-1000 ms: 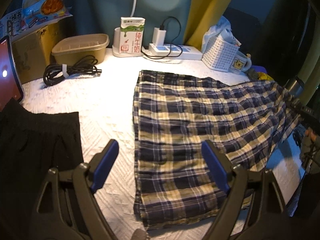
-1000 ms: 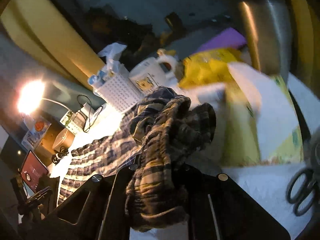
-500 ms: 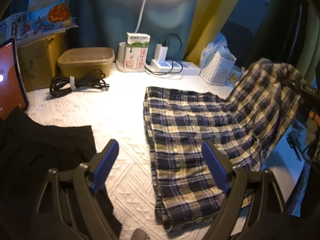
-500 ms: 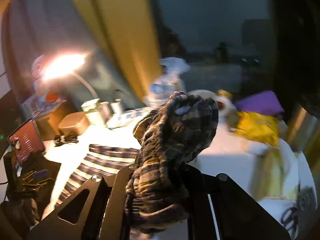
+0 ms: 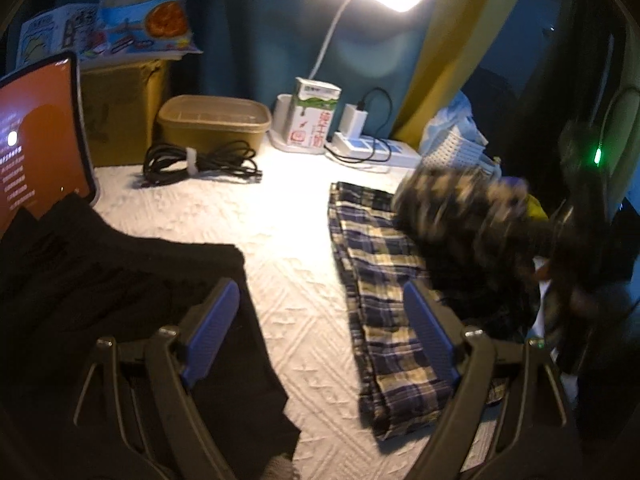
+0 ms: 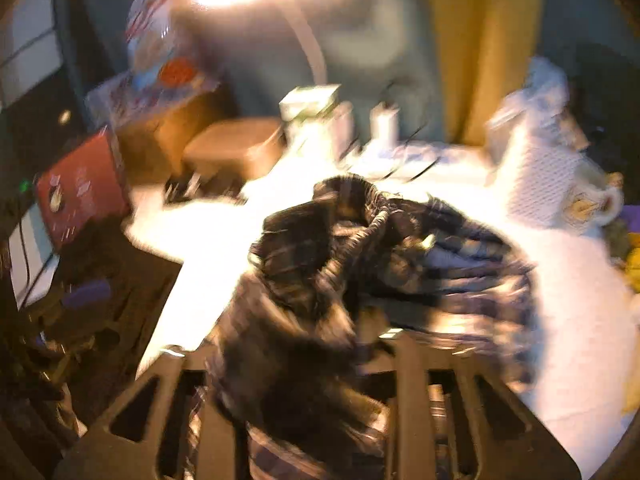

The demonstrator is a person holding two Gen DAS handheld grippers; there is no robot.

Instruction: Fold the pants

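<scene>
Lamp-lit white quilted surface (image 5: 280, 240). Near its right edge, plaid pants (image 5: 384, 280), bunched end clenched in right gripper (image 6: 308, 360). Left gripper (image 5: 320, 332) spread wide, grasping nothing.

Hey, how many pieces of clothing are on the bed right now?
2. The plaid pants lie right of centre, one end bunched in the right gripper. A black garment lies at left. More may be hidden beyond the frame.

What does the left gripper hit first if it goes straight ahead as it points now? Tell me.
Probably the white textured cover, since the open left gripper aims at the bare strip between the black garment and the plaid pants. Farther along sits the milk carton. Depth is unclear.
</scene>
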